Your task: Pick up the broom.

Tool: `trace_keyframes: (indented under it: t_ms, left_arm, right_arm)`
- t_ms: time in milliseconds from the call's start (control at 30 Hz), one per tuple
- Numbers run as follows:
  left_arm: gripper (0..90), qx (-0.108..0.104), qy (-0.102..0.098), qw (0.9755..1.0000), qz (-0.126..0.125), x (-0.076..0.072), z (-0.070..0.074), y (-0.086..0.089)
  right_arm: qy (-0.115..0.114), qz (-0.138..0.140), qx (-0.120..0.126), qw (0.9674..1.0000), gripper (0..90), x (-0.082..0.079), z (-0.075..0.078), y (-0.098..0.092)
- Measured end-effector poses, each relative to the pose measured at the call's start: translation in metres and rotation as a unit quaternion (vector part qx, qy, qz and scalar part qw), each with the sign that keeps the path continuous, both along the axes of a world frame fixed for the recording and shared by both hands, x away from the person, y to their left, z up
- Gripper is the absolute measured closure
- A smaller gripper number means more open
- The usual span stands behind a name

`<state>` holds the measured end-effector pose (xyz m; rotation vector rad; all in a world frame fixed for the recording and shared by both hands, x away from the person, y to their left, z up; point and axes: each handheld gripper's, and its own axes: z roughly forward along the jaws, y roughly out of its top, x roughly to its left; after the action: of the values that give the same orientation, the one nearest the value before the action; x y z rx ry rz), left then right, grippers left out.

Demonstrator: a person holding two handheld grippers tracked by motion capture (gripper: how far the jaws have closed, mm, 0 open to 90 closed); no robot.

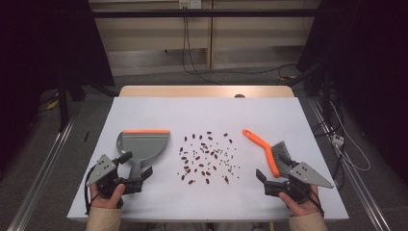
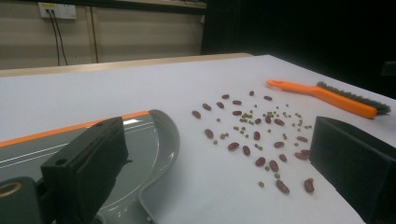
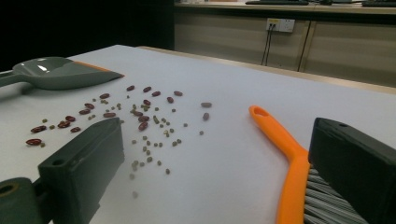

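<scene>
A grey dustpan with an orange lip lies left of centre on the white table, its handle pointing toward the near edge. My left gripper is open, its jaws either side of that handle without pressing it; the pan lies beside the left jaw. Several red beans and small green ones are scattered mid-table. An orange brush with grey bristles lies to the right. My right gripper is open around the brush's bristle end, and the orange handle runs up beside its right jaw.
The white sheet covers a wooden table whose far edge shows. Metal rails run along the floor on both sides, and cables trail on the floor beyond. The far half of the sheet is bare.
</scene>
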<state>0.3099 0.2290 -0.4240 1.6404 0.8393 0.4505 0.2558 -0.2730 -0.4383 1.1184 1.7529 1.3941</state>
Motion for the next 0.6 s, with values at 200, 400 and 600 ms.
trace_keyframes:
  t_ms: [200,400,600]
  left_arm:
    - [4.1,-0.002,0.002,1.0,-0.002,0.001,0.0,-0.001]
    - [4.1,-0.004,0.005,1.0,0.0,0.002,-0.001,0.0]
    - [4.0,-0.003,0.005,1.0,-0.002,0.001,-0.001,0.001]
  right_arm:
    - [0.029,-0.004,0.0,0.9996,4.3,0.009,0.004,-0.005]
    - [0.054,-0.002,0.01,0.9985,5.0,0.024,0.012,-0.009]
    - [0.081,-0.008,0.009,0.9967,8.9,0.041,0.019,-0.015]
